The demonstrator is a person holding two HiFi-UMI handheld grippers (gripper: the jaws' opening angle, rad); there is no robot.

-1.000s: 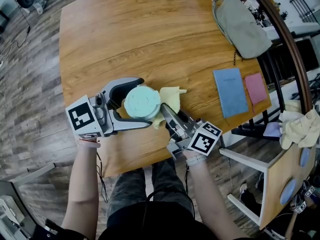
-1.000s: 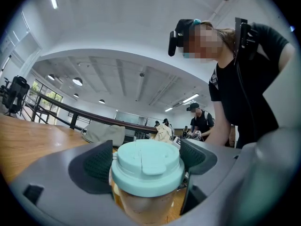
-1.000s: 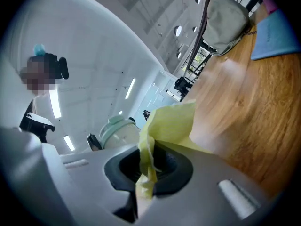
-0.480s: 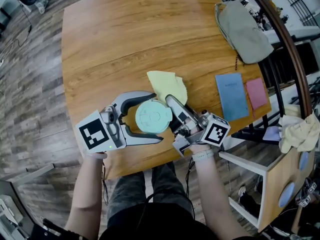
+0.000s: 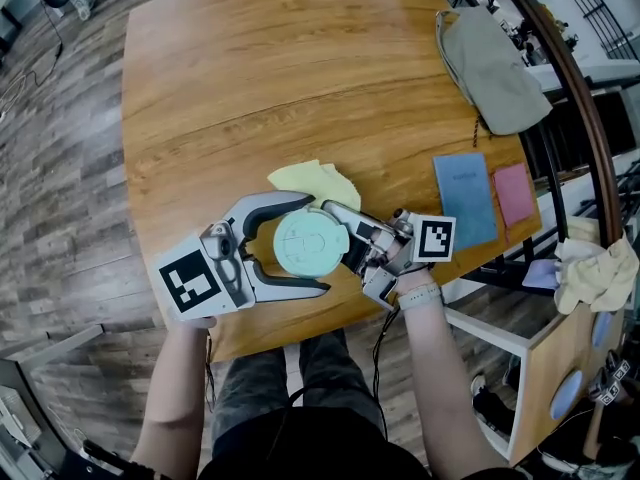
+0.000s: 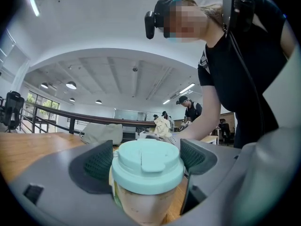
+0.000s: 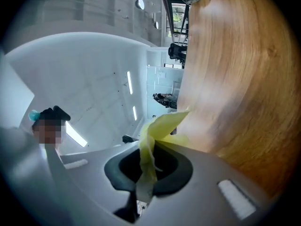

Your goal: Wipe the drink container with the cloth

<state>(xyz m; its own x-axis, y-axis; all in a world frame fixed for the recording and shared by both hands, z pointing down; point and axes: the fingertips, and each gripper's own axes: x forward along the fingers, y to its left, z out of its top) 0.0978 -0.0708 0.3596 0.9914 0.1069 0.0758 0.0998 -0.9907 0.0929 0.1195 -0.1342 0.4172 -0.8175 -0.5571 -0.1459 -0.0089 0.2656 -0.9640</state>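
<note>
In the head view a drink cup with a mint-green lid [image 5: 303, 238] sits between the jaws of my left gripper [image 5: 315, 245], which is shut on it just above the table's near edge. The left gripper view shows the cup [image 6: 148, 173] tilted, with a dark pad [image 6: 98, 166] on either side of the lid. My right gripper [image 5: 330, 211] reaches in from the right, shut on a yellow cloth [image 5: 310, 180] that lies against the far side of the cup. In the right gripper view the cloth [image 7: 149, 157] is pinched between the pads and flares out beyond them.
The wooden table [image 5: 260, 78] stretches away from me. A grey bag [image 5: 490, 58] lies at its far right, with a blue notebook [image 5: 465, 200] and a pink one [image 5: 513, 193] near the right edge. A white stand with a pale cloth [image 5: 590, 273] is off the table's right side.
The right gripper has swung the cloth from the cup's right side round to its far side. The left gripper and cup have shifted slightly right and toward me.
</note>
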